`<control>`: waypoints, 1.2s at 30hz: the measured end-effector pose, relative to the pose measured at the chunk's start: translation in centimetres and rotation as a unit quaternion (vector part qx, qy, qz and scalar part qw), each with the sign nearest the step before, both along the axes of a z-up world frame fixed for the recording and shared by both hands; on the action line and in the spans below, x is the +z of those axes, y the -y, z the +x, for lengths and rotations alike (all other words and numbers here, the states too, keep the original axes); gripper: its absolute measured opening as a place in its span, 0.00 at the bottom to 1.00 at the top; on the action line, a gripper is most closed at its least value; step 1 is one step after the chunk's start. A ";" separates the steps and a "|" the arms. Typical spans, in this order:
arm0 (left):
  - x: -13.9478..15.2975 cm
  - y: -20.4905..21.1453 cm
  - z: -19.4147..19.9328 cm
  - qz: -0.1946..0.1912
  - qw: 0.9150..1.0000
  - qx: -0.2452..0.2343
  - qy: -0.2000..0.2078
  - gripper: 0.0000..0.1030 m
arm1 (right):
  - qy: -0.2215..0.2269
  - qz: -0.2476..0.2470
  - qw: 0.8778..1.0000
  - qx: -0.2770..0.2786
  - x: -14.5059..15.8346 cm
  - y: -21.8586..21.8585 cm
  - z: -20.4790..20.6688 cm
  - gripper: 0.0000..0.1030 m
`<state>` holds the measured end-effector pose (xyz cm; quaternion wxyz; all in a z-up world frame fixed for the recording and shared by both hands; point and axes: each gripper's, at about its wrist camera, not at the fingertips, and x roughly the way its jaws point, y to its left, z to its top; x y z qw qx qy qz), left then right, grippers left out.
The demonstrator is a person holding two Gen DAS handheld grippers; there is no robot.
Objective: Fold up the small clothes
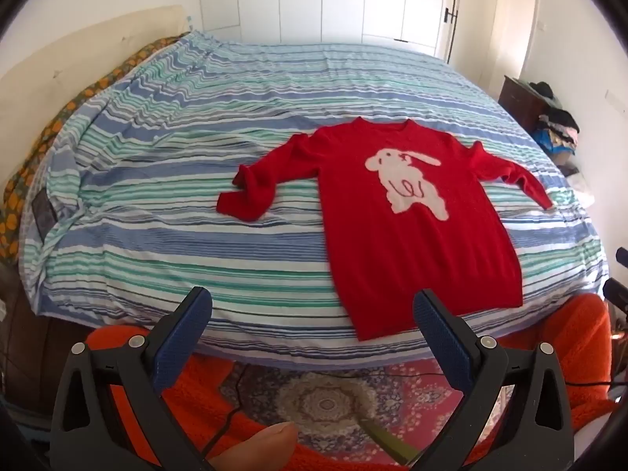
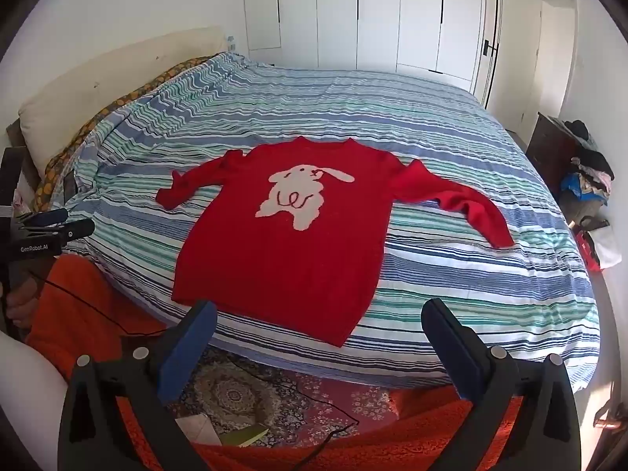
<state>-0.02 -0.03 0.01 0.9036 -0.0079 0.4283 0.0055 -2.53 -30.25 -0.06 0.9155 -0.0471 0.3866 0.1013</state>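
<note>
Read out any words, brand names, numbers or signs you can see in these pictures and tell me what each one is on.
"GenRobot.AI": white lettering on the black body of the left gripper, seen at the left edge of the right wrist view.

No other text is readable. The red sweater carries only a pale bunny picture, no words. The patch on the striped bedcover is too blurred to read.

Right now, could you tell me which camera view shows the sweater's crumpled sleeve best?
The left wrist view: the crumpled sleeve lies near the picture's middle, its folded-over cuff plain to see on the striped bedsheet. The right wrist view shows the same sleeve smaller and farther off, its folds harder to read.
</note>
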 end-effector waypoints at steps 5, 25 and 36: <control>-0.4 3.0 -0.4 0.061 0.998 -0.024 0.001 0.99 | 0.005 -0.002 1.000 -0.003 0.0 -0.5 -0.3 1.00; -0.2 2.4 -2.3 0.016 0.997 -0.066 -0.033 0.99 | 0.006 -0.001 0.999 0.044 1.0 -4.0 -2.2 1.00; -0.3 2.0 -2.2 -0.009 0.998 -0.053 -0.043 0.99 | -0.002 0.006 0.999 0.042 0.6 -4.0 -1.8 1.00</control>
